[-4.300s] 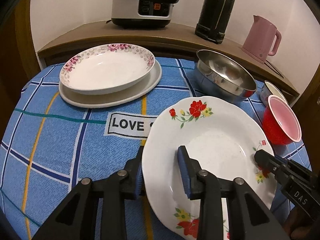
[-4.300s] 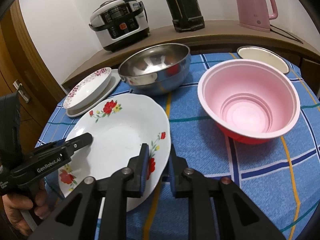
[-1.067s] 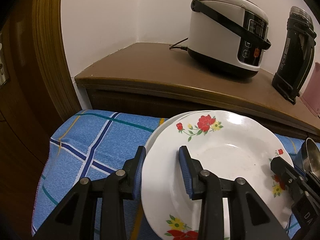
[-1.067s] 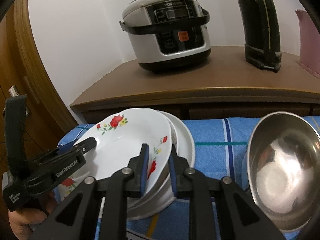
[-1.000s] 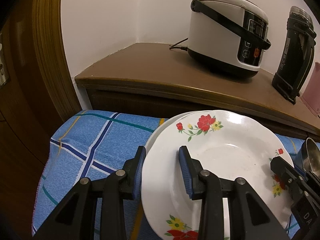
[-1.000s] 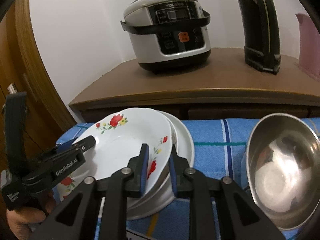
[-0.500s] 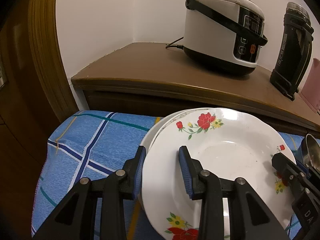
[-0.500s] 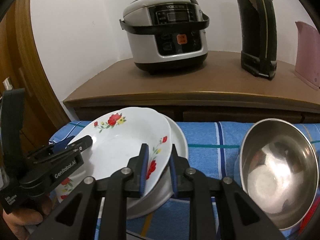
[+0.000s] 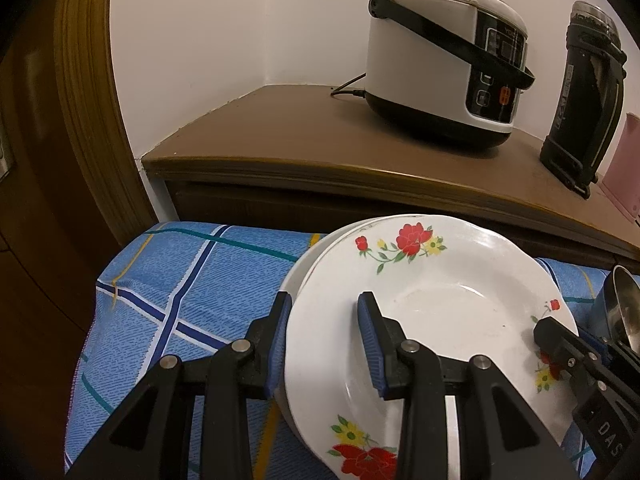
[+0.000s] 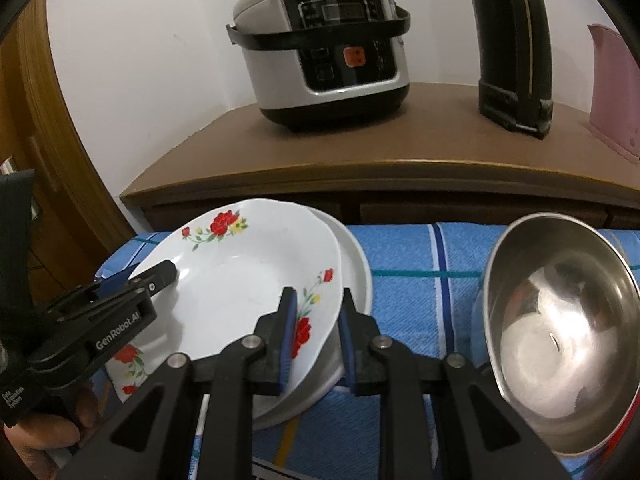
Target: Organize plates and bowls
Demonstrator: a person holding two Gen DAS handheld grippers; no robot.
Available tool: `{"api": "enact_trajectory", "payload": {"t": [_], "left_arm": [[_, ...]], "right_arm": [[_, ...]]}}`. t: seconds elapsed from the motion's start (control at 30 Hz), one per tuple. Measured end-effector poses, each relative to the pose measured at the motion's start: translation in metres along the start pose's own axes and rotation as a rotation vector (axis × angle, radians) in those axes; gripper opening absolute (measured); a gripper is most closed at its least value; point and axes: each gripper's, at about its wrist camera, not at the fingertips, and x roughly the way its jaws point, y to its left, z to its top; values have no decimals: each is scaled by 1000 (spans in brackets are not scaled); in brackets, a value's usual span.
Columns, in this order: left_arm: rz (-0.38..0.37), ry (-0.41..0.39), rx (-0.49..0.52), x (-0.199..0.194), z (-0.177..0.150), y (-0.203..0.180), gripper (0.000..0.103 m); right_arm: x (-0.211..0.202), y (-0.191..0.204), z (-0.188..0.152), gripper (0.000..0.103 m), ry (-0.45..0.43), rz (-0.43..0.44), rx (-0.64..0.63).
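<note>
A white plate with red flowers (image 9: 440, 300) (image 10: 240, 280) rests on the stack of white plates (image 10: 356, 264), whose rim also shows in the left wrist view (image 9: 304, 268). My left gripper (image 9: 326, 328) straddles the plate's left rim with its fingers apart. My right gripper (image 10: 318, 320) straddles its right rim, jaws slightly spread around the rim. A steel bowl (image 10: 560, 332) stands to the right of the stack.
The blue checked cloth (image 9: 180, 280) covers the table. Behind it a wooden shelf (image 9: 320, 144) carries a rice cooker (image 10: 324, 44), a black flask (image 10: 516, 44) and a pink kettle (image 10: 612, 88). A wooden door frame (image 9: 80, 100) is at the left.
Both grippers carried the flowered plate from the table's front onto the stack at the back left. In the last second the plate settled lower and the right jaws widened slightly.
</note>
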Motion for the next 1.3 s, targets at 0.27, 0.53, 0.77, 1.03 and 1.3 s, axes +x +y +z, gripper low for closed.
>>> {"api": "enact_trajectory", "payload": {"t": [0.27, 0.53, 0.77, 1.03, 1.3], "left_arm": [[35, -89, -14, -17, -2, 4, 38], [38, -128, -47, -25, -3, 11, 52], [59, -141, -33, -29, -4, 9, 52], [71, -161, -16, -32, -4, 6, 53], [107, -219, 10, -41, -8, 3, 53]], "right_arm": [[-22, 11, -1, 47, -110, -12, -59], [-32, 13, -6, 56, -127, -9, -71], [-33, 13, -7, 56, -132, -10, -70], [-33, 12, -6, 56, -134, -5, -67], [-39, 11, -7, 60, -161, 21, -51]]}}
